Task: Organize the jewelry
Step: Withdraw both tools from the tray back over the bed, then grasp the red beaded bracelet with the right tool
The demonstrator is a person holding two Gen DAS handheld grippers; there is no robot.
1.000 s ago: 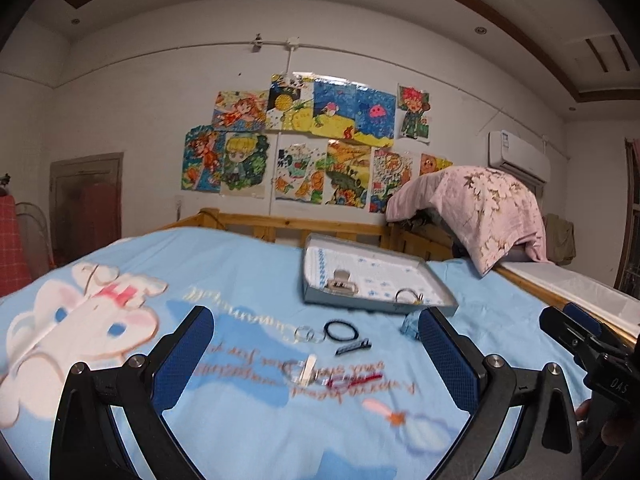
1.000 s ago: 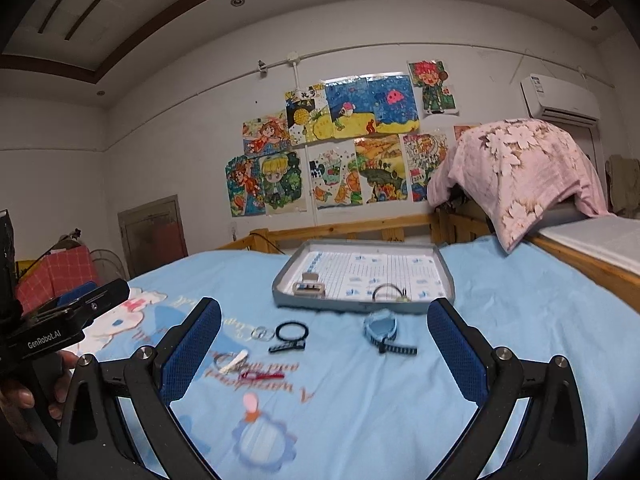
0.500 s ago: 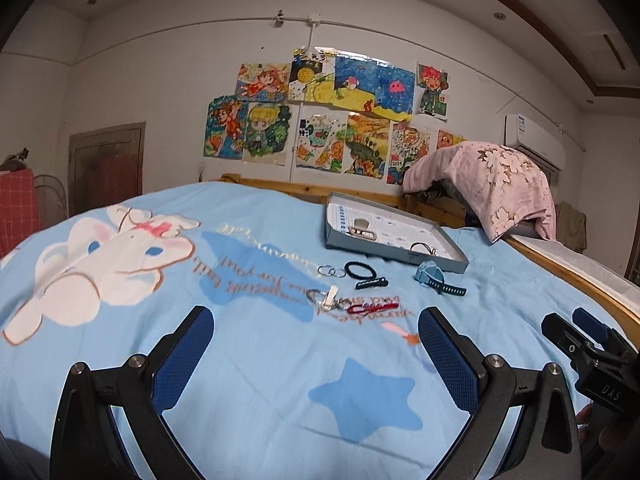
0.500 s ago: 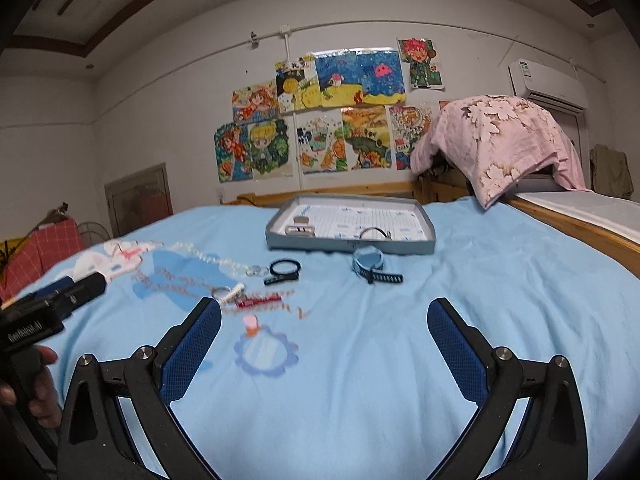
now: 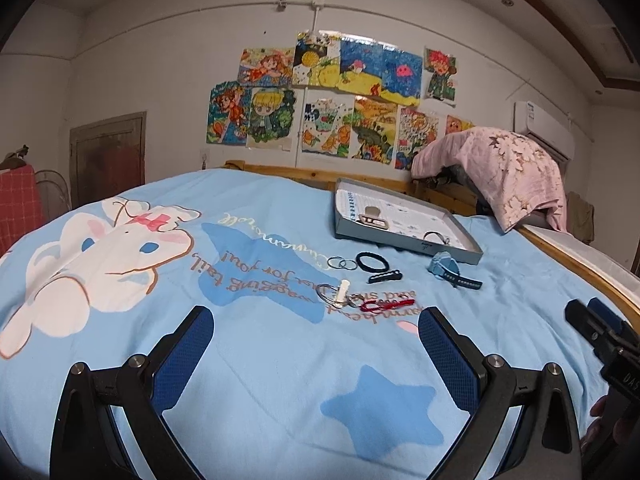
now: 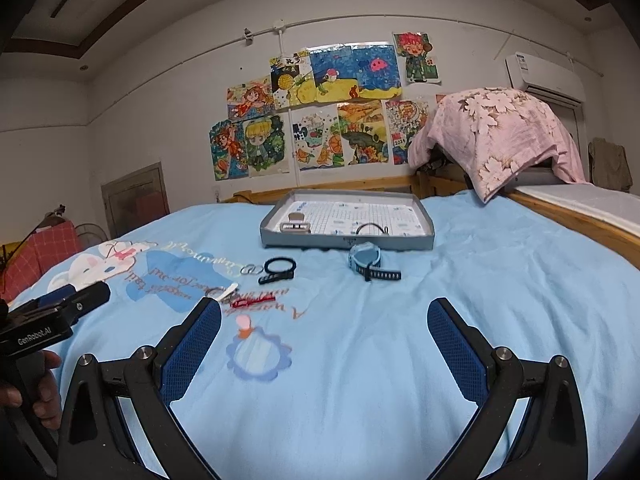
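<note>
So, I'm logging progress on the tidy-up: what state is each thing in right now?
Left gripper: jaws open, empty.
Right gripper: jaws open, empty.
Shallow grey cardboard tray: lidless, partly filled.
Light blue strap watch: outside tray, on bedspread.
Black round hair tie: on bedspread.

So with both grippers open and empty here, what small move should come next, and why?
Probably advance the right gripper toward the light blue watch: it lies on the blue bedspread just outside the grey tray, nearest that gripper's path.

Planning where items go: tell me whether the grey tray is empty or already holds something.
Not empty. The grey tray holds a metal clasp piece by its left wall and a dark ring at its front edge.
</note>
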